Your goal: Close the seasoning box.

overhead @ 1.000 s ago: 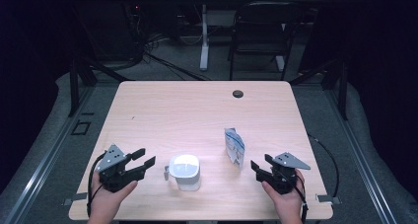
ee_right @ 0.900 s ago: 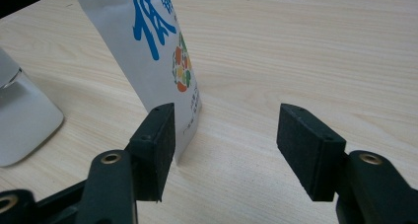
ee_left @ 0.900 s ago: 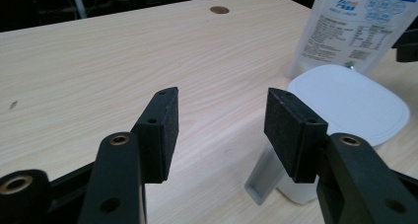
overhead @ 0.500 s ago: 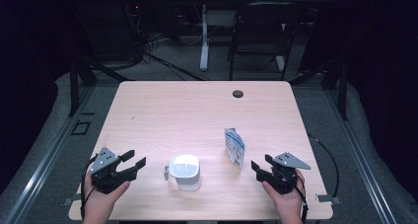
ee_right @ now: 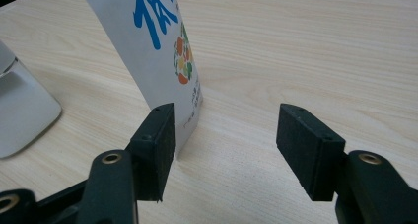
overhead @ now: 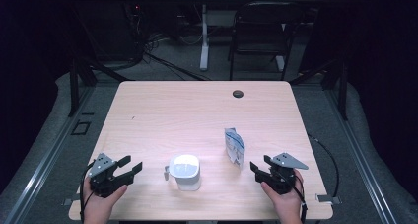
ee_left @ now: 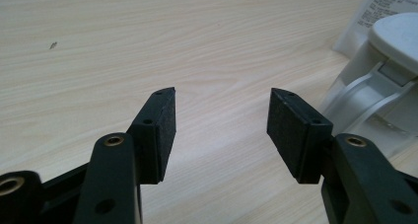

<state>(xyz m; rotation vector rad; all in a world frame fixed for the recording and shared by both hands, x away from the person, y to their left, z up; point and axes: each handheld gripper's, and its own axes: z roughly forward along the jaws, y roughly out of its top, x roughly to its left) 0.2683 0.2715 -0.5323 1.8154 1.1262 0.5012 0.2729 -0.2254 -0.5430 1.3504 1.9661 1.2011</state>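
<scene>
A white lidded container (overhead: pixel 185 171) with a small side handle stands near the front middle of the wooden table (overhead: pixel 187 115). A white pouch with blue print (overhead: pixel 234 147) stands upright to its right. My left gripper (overhead: pixel 128 167) rests open at the front left, apart from the container (ee_left: pixel 382 71), which appears at the right edge of the left gripper view. My right gripper (overhead: pixel 260 164) is open at the front right, just short of the pouch (ee_right: pixel 157 51). Its left pad (ee_right: pixel 160 135) sits close beside the pouch's lower corner. Nothing lies between either pair of jaws.
A round cable hole (overhead: pixel 238 93) sits near the table's far edge. A small dark speck (overhead: pixel 132 118) marks the left part of the tabletop. Beyond the table stand a black chair (overhead: pixel 259 31) and a desk leg (overhead: pixel 204 36) with cables on the floor.
My left gripper has drawn back toward the front left corner, away from the container. The right gripper, container and pouch have stayed put.
</scene>
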